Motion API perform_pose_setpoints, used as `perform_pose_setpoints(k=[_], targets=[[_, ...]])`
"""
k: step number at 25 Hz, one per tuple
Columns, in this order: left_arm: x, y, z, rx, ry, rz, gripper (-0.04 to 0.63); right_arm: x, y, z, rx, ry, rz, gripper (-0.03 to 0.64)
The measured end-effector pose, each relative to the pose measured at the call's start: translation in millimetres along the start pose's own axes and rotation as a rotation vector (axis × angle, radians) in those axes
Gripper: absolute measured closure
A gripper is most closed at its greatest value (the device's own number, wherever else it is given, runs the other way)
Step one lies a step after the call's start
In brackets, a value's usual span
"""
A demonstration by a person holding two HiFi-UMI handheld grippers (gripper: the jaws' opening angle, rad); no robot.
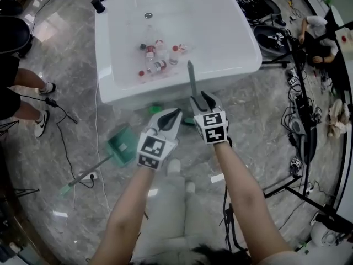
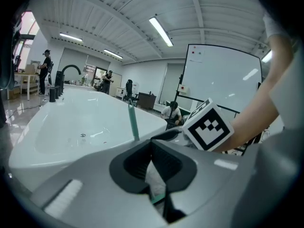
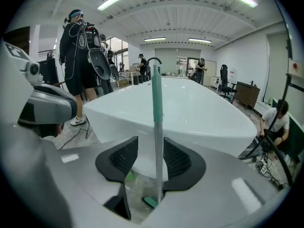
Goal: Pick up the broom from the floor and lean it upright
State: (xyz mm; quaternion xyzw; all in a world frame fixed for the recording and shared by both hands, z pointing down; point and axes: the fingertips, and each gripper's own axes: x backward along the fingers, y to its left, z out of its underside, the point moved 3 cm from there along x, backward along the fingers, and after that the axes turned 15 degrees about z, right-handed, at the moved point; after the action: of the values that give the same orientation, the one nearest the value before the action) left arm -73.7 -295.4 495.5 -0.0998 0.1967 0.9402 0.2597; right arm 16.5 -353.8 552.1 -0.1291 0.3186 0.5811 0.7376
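The left claw [image 2: 152, 144], low in the middle of its own view, is clenched tip to tip with nothing in it. The right claw [image 3: 151, 158] is released, with its pads apart. The slim grey broom with a green upper grip [image 3: 156, 127] stands upright between them, close against the pad on the picture's right. In the head view a green dustpan [image 1: 122, 146] lies on the floor at lower left. At centre the broom leans on the near rim of the large white bathtub [image 1: 165, 93], with red-capped plastic bottles [image 1: 157, 57] inside.
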Motion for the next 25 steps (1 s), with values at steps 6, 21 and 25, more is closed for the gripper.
perform_pose_setpoints(k=[6,21,25], targets=[[8,-3,-39,-0.041,-0.025,0.006,0.597,22,-1,-31,-0.028,-0.035,-0.016,0.446],[41,-55,-137,-0.164,-0.144,0.004,0.597,136,-13,-137,-0.063,-0.273,-0.096,0.515],[52,-71,-163,-0.278,-0.112,-0.026,0.597,182,-17,-155,-0.026,-0.364,-0.127,0.544]])
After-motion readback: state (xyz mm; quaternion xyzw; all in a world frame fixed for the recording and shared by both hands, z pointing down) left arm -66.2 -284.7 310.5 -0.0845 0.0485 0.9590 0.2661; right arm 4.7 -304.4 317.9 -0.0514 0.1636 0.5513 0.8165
